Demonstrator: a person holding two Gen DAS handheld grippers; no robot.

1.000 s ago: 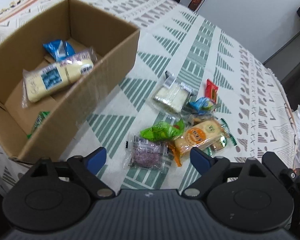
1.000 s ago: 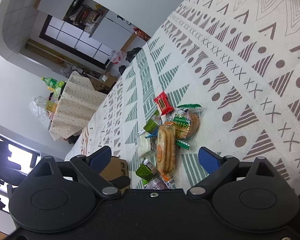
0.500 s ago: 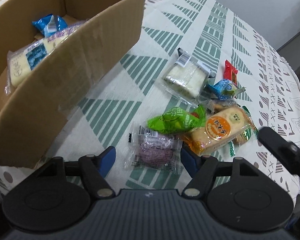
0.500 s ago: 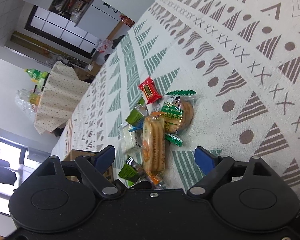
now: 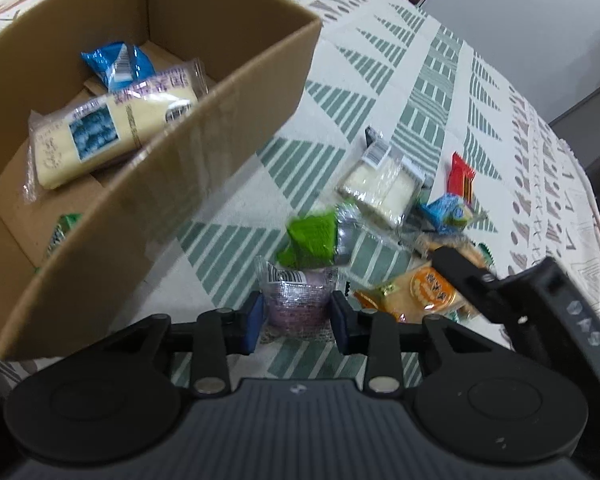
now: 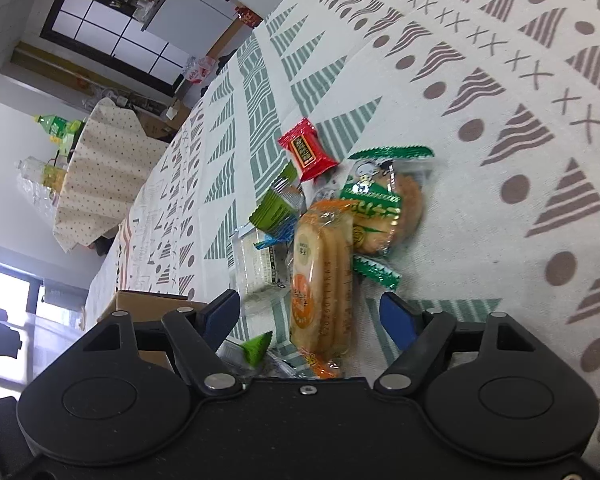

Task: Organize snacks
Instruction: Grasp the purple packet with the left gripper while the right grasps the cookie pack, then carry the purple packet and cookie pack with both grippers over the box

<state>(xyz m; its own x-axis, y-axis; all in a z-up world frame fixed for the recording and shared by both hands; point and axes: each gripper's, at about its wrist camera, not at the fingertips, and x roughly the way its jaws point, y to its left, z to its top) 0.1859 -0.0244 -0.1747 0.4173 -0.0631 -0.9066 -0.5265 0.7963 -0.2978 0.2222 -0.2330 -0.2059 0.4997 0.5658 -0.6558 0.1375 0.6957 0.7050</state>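
Three snacks lie in my box (image 5: pixel 236 92); my left hand-held gripper (image 5: pixel 297 320) is closing onto the purple packet (image 5: pixel 298 300). My right hand-held gripper (image 6: pixel 312 316), unclenched and narrowing, straddles the orange biscuit pack (image 6: pixel 322 280); most of the pile remains.

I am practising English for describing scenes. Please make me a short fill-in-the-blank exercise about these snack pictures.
1. The left gripper is closing around a ____ packet.
2. The long packet with a blue label lies inside the cardboard ____.
3. Between the right gripper's pads lies an ____ cracker packet.

Missing words: purple; box; orange
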